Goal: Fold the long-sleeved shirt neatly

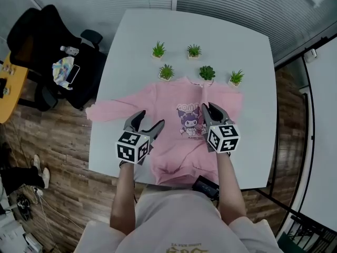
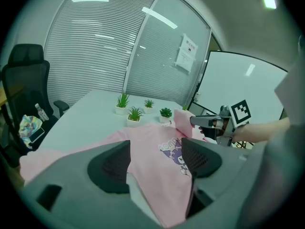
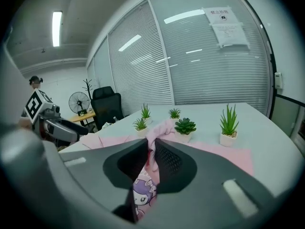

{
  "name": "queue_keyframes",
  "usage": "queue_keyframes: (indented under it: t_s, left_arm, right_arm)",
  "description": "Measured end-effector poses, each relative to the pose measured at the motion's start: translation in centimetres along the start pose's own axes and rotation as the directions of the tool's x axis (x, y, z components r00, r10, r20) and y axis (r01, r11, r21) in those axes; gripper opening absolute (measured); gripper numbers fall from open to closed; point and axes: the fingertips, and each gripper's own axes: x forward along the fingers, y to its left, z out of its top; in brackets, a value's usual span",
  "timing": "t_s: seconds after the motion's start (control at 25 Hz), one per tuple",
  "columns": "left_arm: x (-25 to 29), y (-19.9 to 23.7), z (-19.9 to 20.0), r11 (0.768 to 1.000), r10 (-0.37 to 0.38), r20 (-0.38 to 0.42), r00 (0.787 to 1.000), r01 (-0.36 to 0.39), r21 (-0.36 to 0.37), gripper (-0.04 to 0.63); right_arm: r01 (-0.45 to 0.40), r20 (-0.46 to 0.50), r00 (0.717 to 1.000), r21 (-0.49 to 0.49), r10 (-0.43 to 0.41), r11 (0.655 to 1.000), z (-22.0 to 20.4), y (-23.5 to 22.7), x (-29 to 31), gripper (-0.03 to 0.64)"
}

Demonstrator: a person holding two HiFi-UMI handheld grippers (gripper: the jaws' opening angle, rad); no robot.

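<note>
A pink long-sleeved shirt (image 1: 171, 144) with a cartoon print lies face up on the white table (image 1: 137, 41), its hem toward me. Its left sleeve (image 1: 108, 111) stretches out to the table's left edge. My right gripper (image 1: 209, 108) hovers over the chest print, shut on a pinched-up fold of pink fabric (image 3: 155, 130) that rises between its pads (image 3: 167, 157); it seems to be the right sleeve. My left gripper (image 1: 150, 121) hangs open above the shirt's left side with nothing between its fingers (image 2: 114, 166). The shirt (image 2: 157, 144) shows between them, and the right gripper (image 2: 202, 122) is at right.
Several small potted plants (image 1: 166, 71) stand just beyond the collar. A black office chair (image 1: 52, 46) with loose items is left of the table. A dark object (image 1: 206, 186) lies at the table's near edge by the hem. A whiteboard (image 2: 238, 85) stands to the right.
</note>
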Motion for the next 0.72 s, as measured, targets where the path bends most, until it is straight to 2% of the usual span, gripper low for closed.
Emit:
queue_keyframes:
  t_s: [0.12, 0.28, 0.36, 0.44, 0.6, 0.72]
  left_arm:
    - [1.0, -0.2, -1.0, 1.0, -0.03, -0.043, 0.999, 0.03, 0.003, 0.351]
    - [1.7, -0.1, -1.6, 0.999, -0.044, -0.06, 0.997, 0.044, -0.012, 0.351]
    - [2.0, 0.0, -1.8, 0.999, -0.05, -0.064, 0.997, 0.049, -0.02, 0.351]
    - [2.1, 0.2, -1.9, 0.998, -0.054, -0.067, 0.996, 0.052, -0.024, 0.351]
    - [2.0, 1.2, -1.9, 0.998, -0.049, -0.062, 0.997, 0.046, -0.043, 0.348]
    - [2.2, 1.8, -2.1, 0.998, -0.046, -0.063, 0.997, 0.042, -0.055, 0.345]
  right_arm:
    - [-0.004, -0.066, 0.998, -0.021, 0.002, 1.0, -1.9, 0.5, 1.7, 0.058]
    - [-0.027, -0.147, 0.989, -0.02, 0.024, 0.999, -4.3, 1.2, 3.5, 0.075]
    - [-0.061, -0.172, 0.983, 0.012, 0.062, 0.998, -5.1, 1.8, 4.0, 0.158]
    - [-0.074, -0.168, 0.982, 0.059, 0.083, 0.995, -5.3, 2.1, 4.1, 0.183]
    - [-0.014, -0.166, 0.985, 0.153, 0.04, 0.988, -5.7, 1.1, 3.9, 0.179]
    - [-0.002, -0.174, 0.984, 0.217, 0.041, 0.976, -6.0, 0.9, 4.7, 0.179]
